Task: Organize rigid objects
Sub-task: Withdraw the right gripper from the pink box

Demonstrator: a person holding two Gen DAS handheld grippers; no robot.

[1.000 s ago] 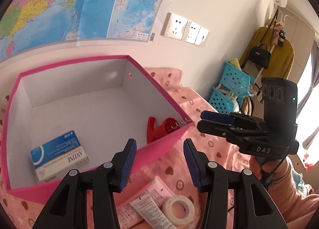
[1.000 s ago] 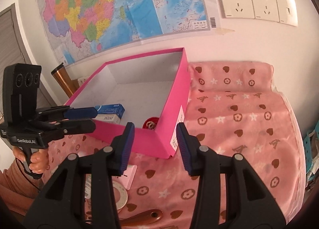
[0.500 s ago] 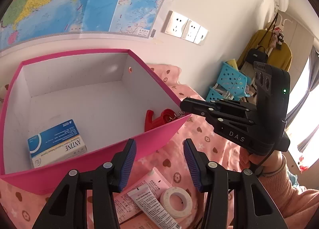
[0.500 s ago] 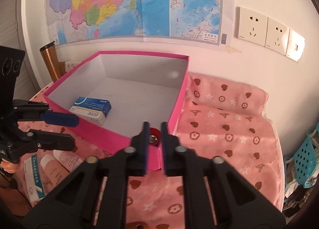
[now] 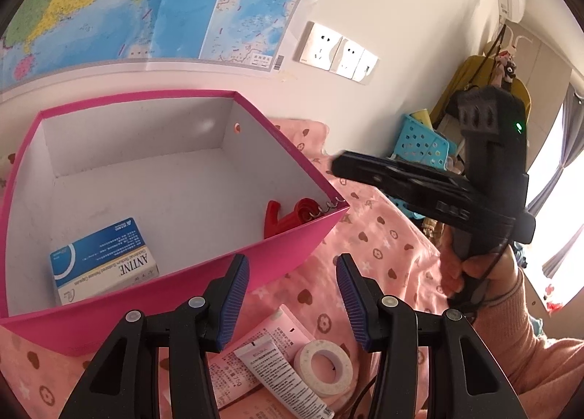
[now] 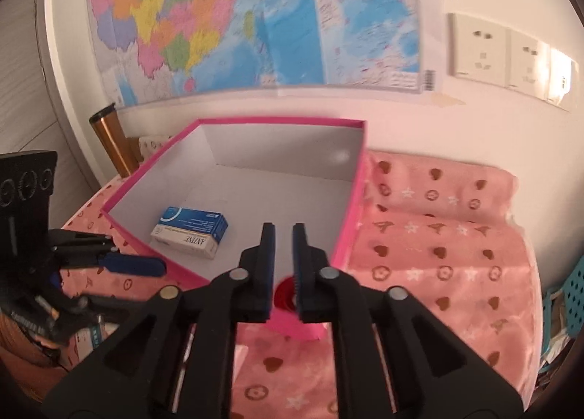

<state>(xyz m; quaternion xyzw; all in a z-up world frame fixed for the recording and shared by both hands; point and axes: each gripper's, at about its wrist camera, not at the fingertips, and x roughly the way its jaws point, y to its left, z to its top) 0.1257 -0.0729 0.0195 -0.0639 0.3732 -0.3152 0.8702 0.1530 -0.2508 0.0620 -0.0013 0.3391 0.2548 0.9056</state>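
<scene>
A: What has changed for the right gripper?

B: A second ago its jaws stood apart over the near wall of the pink box; half a second ago they were clenched together. They have just been opening again, and a narrow gap now shows between the blue pads, with nothing gripped. The red tape dispenser sits low in the box behind them, in the lower centre of the right wrist view.

A: And the left gripper?

B: It has hardly shifted. Its jaws are released and empty, hovering over the pink cloth at the bottom of the left wrist view, above a white tube and a white tape roll.

A: Where do the boxed things lie?

B: The blue-and-white medicine carton rests on the box floor at lower left of the left view, as before. The dispenser is in the box's right corner, touching the near wall.

A: Anything else different?

B: In the left view the right gripper has pulled away from the box rim, toward the right of the frame.
</scene>
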